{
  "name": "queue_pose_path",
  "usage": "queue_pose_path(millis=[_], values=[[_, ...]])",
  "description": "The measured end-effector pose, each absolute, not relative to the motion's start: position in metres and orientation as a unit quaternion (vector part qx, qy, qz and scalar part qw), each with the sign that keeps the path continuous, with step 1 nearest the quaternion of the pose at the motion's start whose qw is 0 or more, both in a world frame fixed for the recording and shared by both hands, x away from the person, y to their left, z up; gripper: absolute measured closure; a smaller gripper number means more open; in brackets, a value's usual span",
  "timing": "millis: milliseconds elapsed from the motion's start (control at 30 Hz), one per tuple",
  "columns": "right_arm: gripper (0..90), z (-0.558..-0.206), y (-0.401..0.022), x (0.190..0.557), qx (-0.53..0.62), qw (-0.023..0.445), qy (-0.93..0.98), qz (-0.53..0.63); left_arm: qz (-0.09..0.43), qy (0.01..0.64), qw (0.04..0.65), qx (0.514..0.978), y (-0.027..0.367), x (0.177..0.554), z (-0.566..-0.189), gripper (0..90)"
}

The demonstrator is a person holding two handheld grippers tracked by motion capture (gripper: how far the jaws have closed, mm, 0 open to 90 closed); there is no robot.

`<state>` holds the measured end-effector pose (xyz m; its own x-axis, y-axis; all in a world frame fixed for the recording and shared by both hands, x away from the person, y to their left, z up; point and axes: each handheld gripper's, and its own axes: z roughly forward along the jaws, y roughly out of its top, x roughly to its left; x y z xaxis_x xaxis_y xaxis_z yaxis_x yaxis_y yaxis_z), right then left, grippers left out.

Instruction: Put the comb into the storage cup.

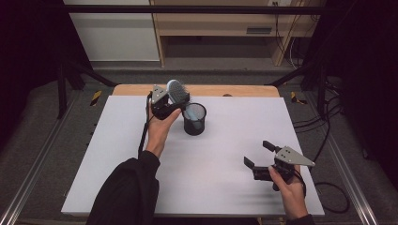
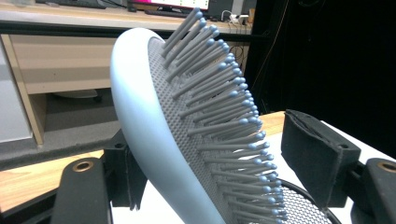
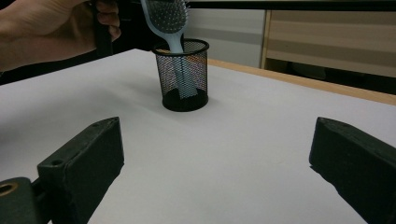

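Your left hand-held gripper [image 1: 176, 104] sits at the head of the pale blue hairbrush [image 1: 176, 92], jaws parted. In the left gripper view the bristle-side pad stands clear of the bristles; contact on the back side is hidden. The brush stands handle-down in the black mesh cup [image 1: 194, 119] toward the far edge of the white table [image 1: 117, 178], head leaning out over the rim. Your right hand-held gripper [image 1: 258, 153] hovers near the front right, jaws wide apart, holding nothing.
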<state>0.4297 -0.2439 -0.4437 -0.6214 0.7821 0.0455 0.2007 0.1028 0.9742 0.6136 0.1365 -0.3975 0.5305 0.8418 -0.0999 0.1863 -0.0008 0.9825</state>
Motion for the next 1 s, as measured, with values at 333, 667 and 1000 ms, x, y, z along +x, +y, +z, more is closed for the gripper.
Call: queue_pose_path(millis=[333,667,1000], values=[[3.3,-0.4441,-0.2414,0.4293,0.353,0.254,0.698,0.568,0.274,0.399,0.585,0.651,0.1407,0.6123,-0.4005,25.3],[3.3,-0.4444,-0.2413,0.4295,0.353,0.253,0.699,0.568,0.27,0.414,0.58,0.648,0.143,0.6119,-0.4027,10.9],[3.3,-0.4445,-0.2414,0.4297,0.353,0.253,0.699,0.568,0.266,0.413,0.582,0.648,0.1381,0.6108,-0.4032,5.7]])
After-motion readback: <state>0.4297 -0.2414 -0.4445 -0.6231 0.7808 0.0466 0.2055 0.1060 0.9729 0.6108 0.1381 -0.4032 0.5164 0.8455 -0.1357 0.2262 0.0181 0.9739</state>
